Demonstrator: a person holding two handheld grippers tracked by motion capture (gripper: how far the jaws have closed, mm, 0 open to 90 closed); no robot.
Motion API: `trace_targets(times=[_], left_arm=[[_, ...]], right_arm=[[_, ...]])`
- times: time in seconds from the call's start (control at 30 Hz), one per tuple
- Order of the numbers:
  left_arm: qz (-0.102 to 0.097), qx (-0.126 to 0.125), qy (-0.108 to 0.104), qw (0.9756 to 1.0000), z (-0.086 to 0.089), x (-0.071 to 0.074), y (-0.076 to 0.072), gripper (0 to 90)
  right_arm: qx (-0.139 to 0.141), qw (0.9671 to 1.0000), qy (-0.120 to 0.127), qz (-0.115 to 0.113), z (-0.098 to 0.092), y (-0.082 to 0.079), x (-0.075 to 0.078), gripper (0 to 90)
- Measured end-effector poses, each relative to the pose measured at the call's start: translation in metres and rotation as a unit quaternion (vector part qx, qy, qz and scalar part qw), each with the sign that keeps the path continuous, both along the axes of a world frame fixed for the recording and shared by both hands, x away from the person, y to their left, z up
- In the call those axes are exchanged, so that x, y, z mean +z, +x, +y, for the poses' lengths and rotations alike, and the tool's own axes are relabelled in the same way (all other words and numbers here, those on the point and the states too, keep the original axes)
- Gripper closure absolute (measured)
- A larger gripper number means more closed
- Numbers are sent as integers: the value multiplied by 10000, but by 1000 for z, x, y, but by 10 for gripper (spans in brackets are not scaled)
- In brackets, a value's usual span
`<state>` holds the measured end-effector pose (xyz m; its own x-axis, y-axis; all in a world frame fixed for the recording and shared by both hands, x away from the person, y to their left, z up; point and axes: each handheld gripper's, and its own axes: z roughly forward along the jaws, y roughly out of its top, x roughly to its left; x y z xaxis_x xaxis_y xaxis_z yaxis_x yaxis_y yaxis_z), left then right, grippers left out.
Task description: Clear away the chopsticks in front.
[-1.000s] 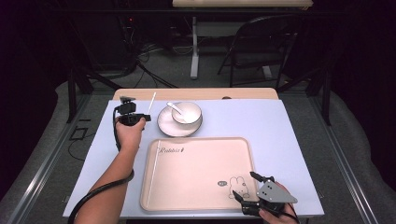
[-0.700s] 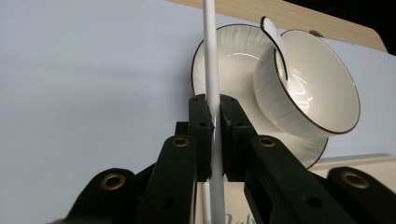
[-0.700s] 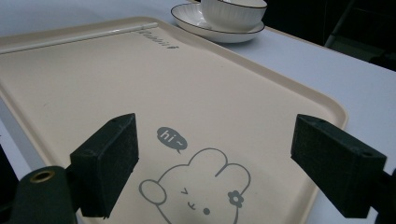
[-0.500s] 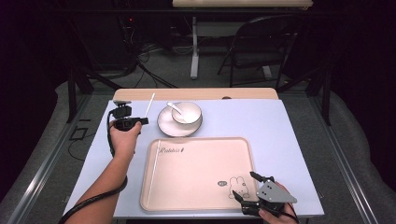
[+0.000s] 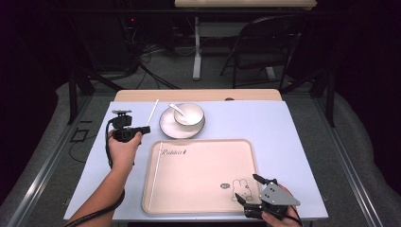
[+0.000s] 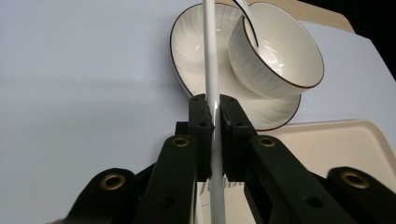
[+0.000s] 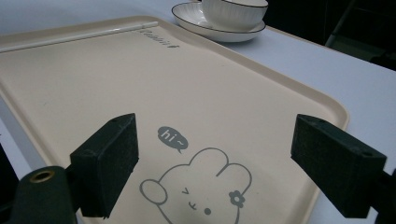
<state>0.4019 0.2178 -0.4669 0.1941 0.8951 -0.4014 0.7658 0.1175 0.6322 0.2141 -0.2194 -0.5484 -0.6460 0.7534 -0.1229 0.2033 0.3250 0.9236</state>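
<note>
Between the pads of the left hand-held gripper (image 6: 214, 140), a white chopstick (image 6: 211, 70) is pinched, pointing ahead.

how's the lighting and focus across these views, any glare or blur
High view: the table is brightly lit while the room behind falls into darkness. Left gripper view: the white chopstick carries a glare streak between the pads, and the near linkage is soft. Right gripper view: the left jaw pad is slightly soft, the tray evenly lit.
</note>
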Motion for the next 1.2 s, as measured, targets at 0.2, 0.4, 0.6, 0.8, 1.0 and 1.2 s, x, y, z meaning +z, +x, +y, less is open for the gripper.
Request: trace_targets(times=[0.2,0.4,0.6,0.8,1.0,1.2], left_arm=[[-56,-69,-37,10000,-2,-1,-15,846],[-63,-68,-84,9999,-2,-2,-17,846],[-130,-299,-174,9993,-9,-16,-48,846],[-298,-435,167,9985,-19,-21,-61,845],[-365,-515,472,9969,-31,-24,-68,845],[-376,-593,535,9961,-39,-33,-77,846]], right_arm=[[1,10000,-2,-1,0,0,0,144],[10,10000,-9,-1,0,0,0,144],[13,10000,-31,8,1,0,0,144],[13,10000,-20,19,1,0,-1,144],[21,10000,-27,17,2,0,-1,144],[15,10000,-21,19,1,0,-1,144]])
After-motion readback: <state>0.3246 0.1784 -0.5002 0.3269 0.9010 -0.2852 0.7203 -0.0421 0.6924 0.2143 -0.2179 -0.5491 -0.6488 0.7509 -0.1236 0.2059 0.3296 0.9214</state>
